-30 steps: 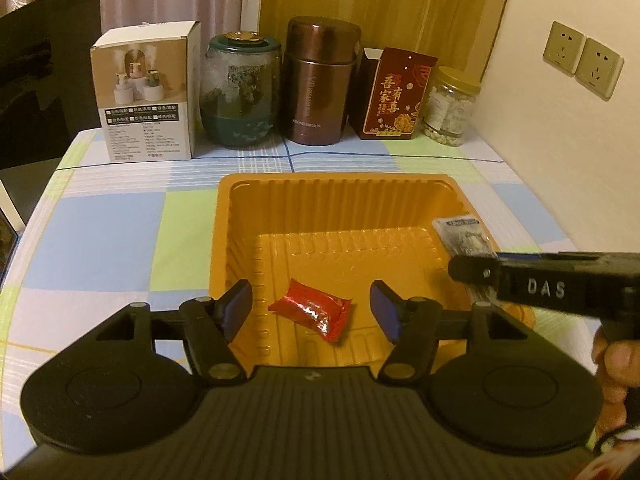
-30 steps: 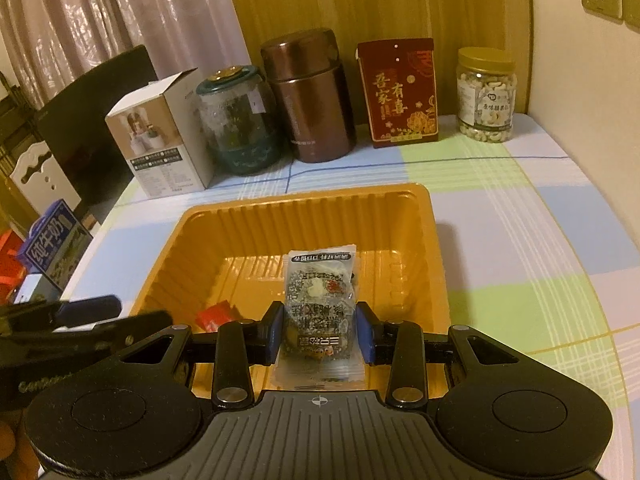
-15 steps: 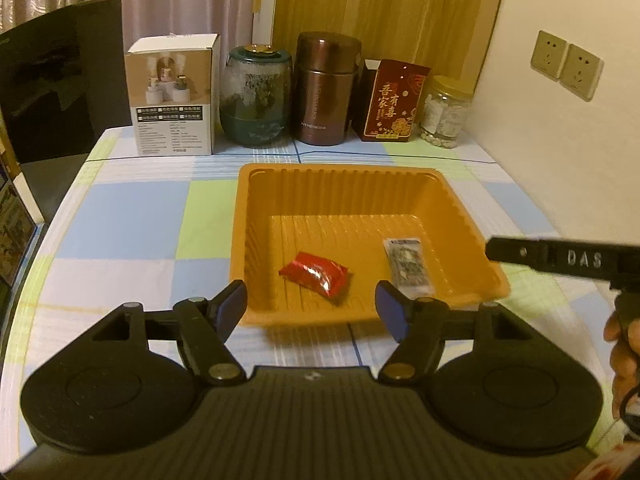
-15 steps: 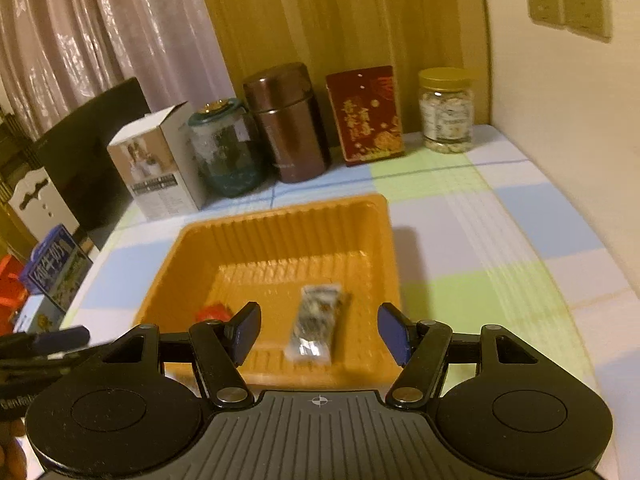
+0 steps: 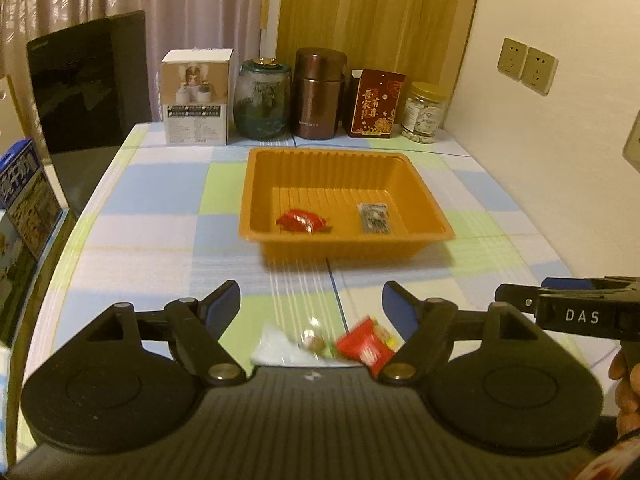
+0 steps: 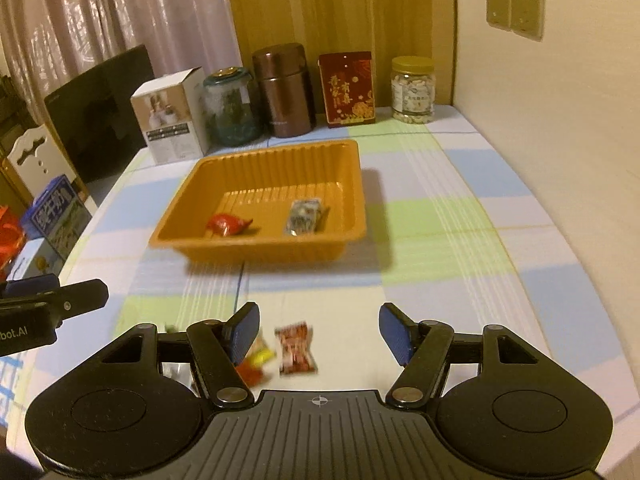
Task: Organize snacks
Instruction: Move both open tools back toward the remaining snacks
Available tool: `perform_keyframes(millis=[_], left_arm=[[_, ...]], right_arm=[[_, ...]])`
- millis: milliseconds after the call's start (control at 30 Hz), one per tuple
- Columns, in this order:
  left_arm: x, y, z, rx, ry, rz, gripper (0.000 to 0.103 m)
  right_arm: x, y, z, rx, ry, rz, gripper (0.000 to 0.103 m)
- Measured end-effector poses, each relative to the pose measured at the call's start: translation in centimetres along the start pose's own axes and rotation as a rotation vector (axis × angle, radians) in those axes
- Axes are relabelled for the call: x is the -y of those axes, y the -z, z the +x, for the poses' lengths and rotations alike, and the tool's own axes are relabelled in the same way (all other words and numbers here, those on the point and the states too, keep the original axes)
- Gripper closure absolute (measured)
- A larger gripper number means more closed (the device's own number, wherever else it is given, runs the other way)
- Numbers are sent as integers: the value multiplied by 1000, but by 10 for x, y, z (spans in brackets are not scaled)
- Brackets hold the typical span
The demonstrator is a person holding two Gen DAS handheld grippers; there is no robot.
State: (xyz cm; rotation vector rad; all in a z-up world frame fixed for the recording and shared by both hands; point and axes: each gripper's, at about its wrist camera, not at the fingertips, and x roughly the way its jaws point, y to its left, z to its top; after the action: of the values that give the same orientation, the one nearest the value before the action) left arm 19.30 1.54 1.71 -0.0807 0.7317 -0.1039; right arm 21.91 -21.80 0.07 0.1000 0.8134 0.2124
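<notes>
Two snacks in the tray, more loose on the worktop

Both hand-held grippers, left (image 5: 311,300) and right (image 6: 318,326), have just been opening and hold nothing; red packet (image 5: 301,221) and grey packet (image 5: 375,218) lie inside the orange tray (image 5: 344,250), wrapped snacks (image 6: 295,346) before it.

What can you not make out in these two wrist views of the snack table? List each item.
- Loose snacks, left wrist view: blurred, their near edges hidden behind the gripper body.
- Yellow and red wrappers, right wrist view: blurred, partly behind a gripper finger.
- Grey packet in the orange tray: print too small.
</notes>
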Motion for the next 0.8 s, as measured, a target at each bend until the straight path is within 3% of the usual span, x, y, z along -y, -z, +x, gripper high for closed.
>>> perform_keyframes(millis=[433, 800], left_arm=[[6, 53, -46, -40, 5, -5, 27], [-8, 69, -53, -55, -31, -21, 26]], right_arm=[[-11, 47, -57, 9, 34, -45, 37], [-20, 67, -61, -17, 17, -54, 37]])
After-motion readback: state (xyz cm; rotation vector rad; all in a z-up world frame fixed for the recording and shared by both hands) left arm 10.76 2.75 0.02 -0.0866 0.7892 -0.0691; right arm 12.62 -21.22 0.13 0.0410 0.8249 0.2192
